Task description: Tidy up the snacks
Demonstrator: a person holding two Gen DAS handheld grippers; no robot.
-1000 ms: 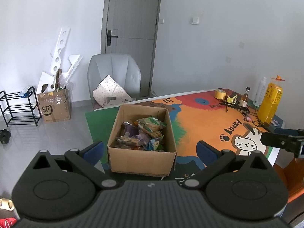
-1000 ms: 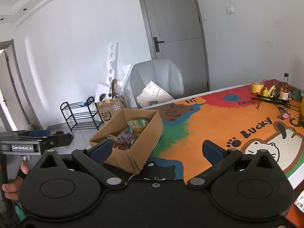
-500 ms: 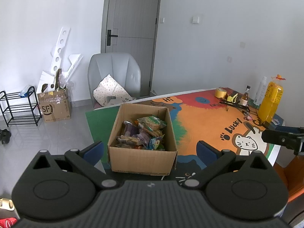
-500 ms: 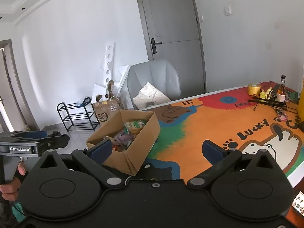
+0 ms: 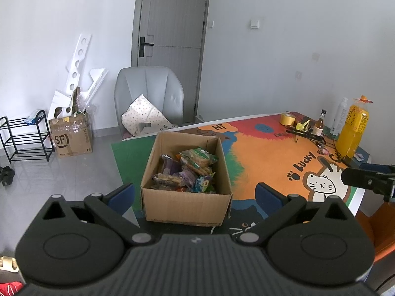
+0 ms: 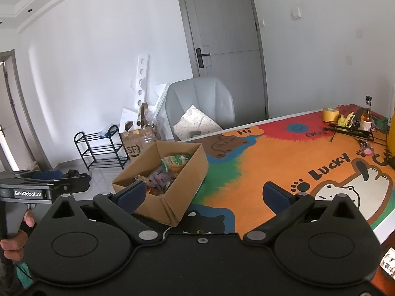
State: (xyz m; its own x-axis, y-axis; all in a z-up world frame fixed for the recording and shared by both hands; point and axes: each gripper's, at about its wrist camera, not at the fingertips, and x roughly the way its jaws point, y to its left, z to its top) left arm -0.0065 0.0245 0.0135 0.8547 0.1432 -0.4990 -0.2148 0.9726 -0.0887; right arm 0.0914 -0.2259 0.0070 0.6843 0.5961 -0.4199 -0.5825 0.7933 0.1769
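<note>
Left hand-held gripper [image 5: 195, 193]: fingers spread, nothing between them, hovering just short of the cardboard box [image 5: 186, 207]. Box sits open at the left end of the table [image 5: 266, 153]; snack packets [image 5: 187, 172] piled inside. Right hand-held gripper [image 6: 202, 193]: fingers spread, empty, above the table's near edge.

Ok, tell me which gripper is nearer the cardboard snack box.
Left. The left gripper faces the cardboard snack box head-on, its open jaws straddling the near wall. The right gripper is off to the box's right, over the colourful mat, also open.
</note>
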